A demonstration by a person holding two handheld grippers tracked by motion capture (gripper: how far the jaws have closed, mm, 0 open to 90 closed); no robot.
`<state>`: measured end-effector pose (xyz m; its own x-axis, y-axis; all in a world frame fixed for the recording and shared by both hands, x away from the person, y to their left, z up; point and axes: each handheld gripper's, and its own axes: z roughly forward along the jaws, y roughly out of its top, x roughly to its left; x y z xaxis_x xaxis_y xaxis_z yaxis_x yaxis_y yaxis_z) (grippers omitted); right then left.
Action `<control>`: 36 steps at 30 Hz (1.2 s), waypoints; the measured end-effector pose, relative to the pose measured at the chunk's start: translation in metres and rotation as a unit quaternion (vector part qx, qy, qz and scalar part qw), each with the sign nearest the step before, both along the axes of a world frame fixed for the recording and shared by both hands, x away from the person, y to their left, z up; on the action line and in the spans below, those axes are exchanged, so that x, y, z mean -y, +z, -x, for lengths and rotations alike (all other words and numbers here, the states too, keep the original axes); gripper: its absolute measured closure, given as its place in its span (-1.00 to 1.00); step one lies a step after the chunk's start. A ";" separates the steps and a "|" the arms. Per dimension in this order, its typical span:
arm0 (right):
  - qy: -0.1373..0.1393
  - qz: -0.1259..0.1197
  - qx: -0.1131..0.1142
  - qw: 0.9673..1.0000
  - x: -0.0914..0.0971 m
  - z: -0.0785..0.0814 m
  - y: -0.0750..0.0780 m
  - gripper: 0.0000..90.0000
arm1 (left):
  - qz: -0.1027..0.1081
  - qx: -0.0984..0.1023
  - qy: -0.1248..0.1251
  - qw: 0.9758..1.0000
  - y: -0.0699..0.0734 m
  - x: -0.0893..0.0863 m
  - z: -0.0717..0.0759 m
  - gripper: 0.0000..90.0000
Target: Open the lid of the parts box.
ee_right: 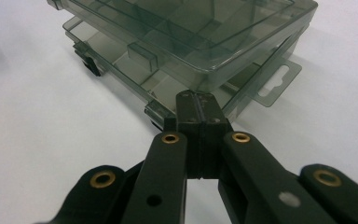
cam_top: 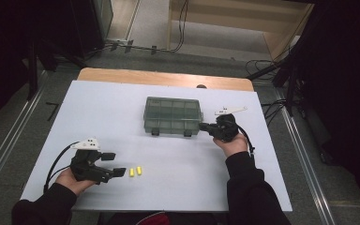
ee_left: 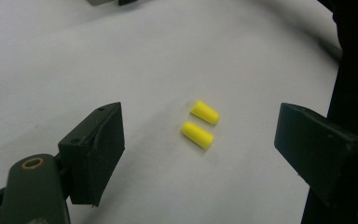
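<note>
Two yellow foam earplugs [cam_top: 136,171] lie side by side on the white table, near its front. My left gripper [cam_top: 115,164] rests just left of them, open. In the left gripper view both earplugs [ee_left: 201,124] lie between and beyond the wide-apart jaws of my left gripper [ee_left: 198,156], untouched. A smoky clear compartment box [cam_top: 172,115] sits mid-table. My right gripper [cam_top: 203,127] is at its right front corner, shut. In the right gripper view its tips [ee_right: 198,100] point at the gap between the slightly raised lid [ee_right: 186,37] and the base; nothing is between the jaws.
The white tabletop [cam_top: 122,108] has a wooden strip [cam_top: 164,77] along its far edge. Cables [cam_top: 262,65] lie on the floor behind. The box has dark latches [cam_top: 155,132] on its front and a hang tab [ee_right: 277,84] on one side.
</note>
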<state>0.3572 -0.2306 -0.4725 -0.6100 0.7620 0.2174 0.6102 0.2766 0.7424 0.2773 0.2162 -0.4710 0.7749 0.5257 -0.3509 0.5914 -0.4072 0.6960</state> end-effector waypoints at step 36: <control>0.002 -0.006 -0.011 1.000 0.000 -0.022 0.024 0.94 | -0.008 -0.002 0.019 1.000 0.003 0.007 -0.026 -0.64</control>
<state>0.3796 -0.2302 -0.4481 -0.6087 0.7565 0.2392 0.6246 0.2709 0.7324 0.3034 0.2089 -0.4677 0.7525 0.5606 -0.3457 0.6101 -0.3956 0.6865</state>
